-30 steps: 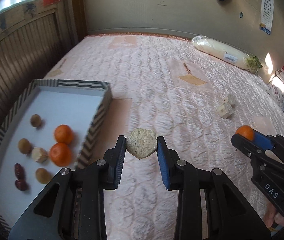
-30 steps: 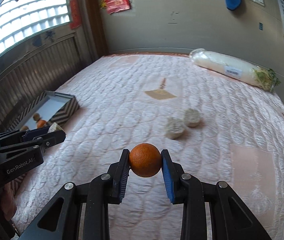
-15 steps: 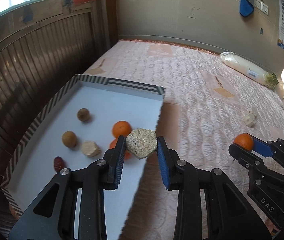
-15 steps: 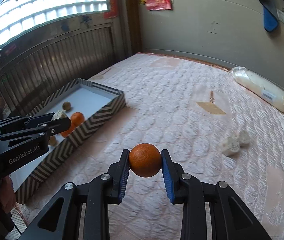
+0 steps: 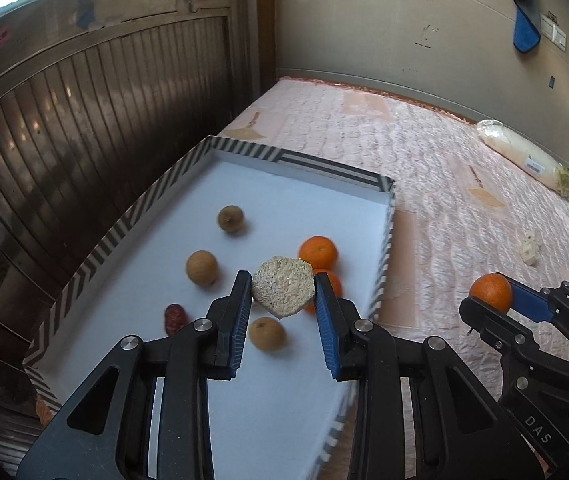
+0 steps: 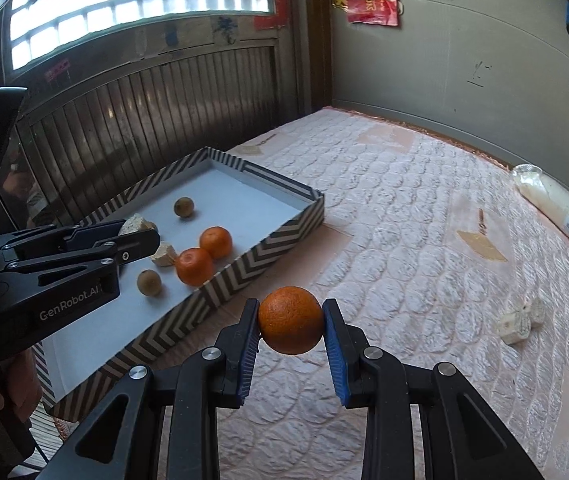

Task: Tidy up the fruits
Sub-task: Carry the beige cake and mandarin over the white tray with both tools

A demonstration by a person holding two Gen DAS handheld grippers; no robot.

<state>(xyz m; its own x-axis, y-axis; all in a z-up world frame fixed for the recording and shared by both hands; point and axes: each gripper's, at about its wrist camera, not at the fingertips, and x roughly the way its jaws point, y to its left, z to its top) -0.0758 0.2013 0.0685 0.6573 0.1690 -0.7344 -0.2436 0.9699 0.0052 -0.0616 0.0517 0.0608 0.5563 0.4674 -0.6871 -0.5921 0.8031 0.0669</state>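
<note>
My left gripper [image 5: 283,294] is shut on a pale, rough fruit chunk [image 5: 281,291] and holds it above the white floor of the striped tray [image 5: 324,168]. In the tray lie two oranges [image 5: 318,252], three small brown round fruits [image 5: 202,268], a red date [image 5: 174,317] and another pale chunk [image 6: 164,255]. My right gripper [image 6: 290,320] is shut on an orange [image 6: 290,319] above the bed, just right of the tray's near wall [image 6: 244,272]. It also shows in the left wrist view [image 5: 490,294].
The tray sits on a pink quilted mattress [image 6: 404,220] against a dark slatted wooden wall [image 5: 84,120]. Two more pale chunks [image 6: 518,320] lie on the bed at the right. A long plastic-wrapped bundle [image 6: 560,212] lies by the far wall.
Both grippers have swung left toward the tray with their fruit held. The left one went from over the mattress to over the tray floor.
</note>
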